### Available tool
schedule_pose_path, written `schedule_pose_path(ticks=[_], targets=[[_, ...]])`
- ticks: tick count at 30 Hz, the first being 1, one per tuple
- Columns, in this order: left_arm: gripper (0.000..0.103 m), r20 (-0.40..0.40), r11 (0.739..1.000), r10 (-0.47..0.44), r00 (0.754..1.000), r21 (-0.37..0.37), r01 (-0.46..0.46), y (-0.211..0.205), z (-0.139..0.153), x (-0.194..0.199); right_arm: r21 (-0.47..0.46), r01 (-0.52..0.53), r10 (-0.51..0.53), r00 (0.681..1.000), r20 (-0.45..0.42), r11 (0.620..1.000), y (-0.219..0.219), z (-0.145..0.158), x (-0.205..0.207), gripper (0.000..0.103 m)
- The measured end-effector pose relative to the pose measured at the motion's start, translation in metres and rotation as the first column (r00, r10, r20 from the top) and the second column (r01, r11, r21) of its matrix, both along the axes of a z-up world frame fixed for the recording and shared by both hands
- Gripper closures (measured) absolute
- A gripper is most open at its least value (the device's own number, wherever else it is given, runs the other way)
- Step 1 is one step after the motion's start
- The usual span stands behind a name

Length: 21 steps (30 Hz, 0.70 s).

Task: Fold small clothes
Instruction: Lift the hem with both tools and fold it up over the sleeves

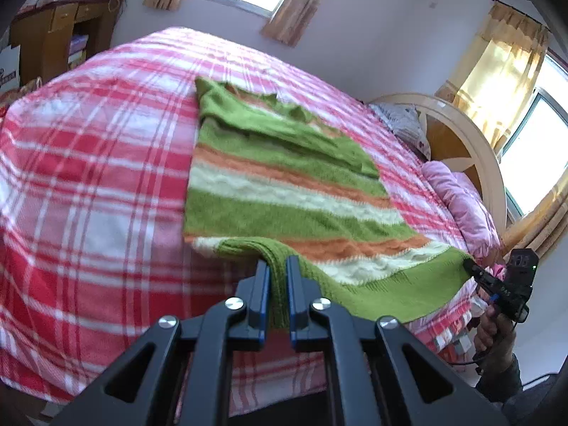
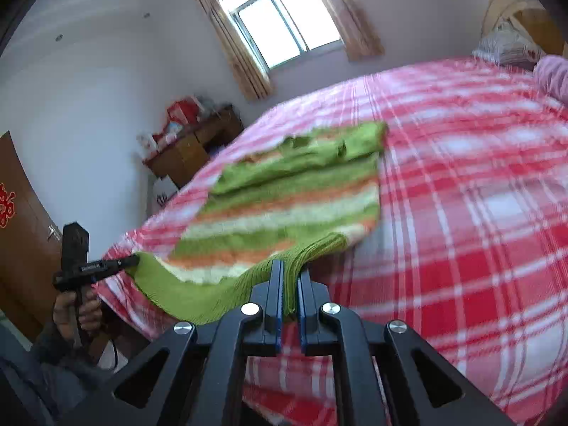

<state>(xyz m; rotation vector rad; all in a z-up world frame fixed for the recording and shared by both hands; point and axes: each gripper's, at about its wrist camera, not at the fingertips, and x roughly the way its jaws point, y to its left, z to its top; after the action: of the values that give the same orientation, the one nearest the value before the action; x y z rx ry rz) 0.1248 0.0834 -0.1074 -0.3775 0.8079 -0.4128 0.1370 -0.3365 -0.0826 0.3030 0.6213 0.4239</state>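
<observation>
While the striped sweater lies spread out on the bed, its near green hem is pinched at two corners. The left gripper is clamped tight on one corner of the hem, and the knit bunches up between its two fingers. The right gripper is clamped tight on the other corner. The hem hangs between them, off the blanket, and sags a bit in the middle. The far part of the sweater sits flat on the red and pink checked blanket, with both sleeves folded over the chest. A hand holds the handle of the left gripper. A purple pillow rests near the wooden headboard. Curtains hang beside the window.
</observation>
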Motion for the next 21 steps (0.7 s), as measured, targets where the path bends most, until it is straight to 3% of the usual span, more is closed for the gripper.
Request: schedule_pose_path(ticks=[12, 21], targets=[[0.095, 0.106, 0.997, 0.038, 0.994, -0.064, -0.031, 0.000, 0.044, 0.053, 0.077, 0.021, -0.031, 0.992, 0.126, 0.997, 0.003, 0.054, 0.059, 0.098], [0.095, 0.150, 0.989, 0.100, 0.984, -0.121, -0.082, 0.002, 0.066, 0.101, 0.106, 0.027, -0.045, 0.985, 0.168, 0.994, -0.001, 0.079, 0.104, 0.098]])
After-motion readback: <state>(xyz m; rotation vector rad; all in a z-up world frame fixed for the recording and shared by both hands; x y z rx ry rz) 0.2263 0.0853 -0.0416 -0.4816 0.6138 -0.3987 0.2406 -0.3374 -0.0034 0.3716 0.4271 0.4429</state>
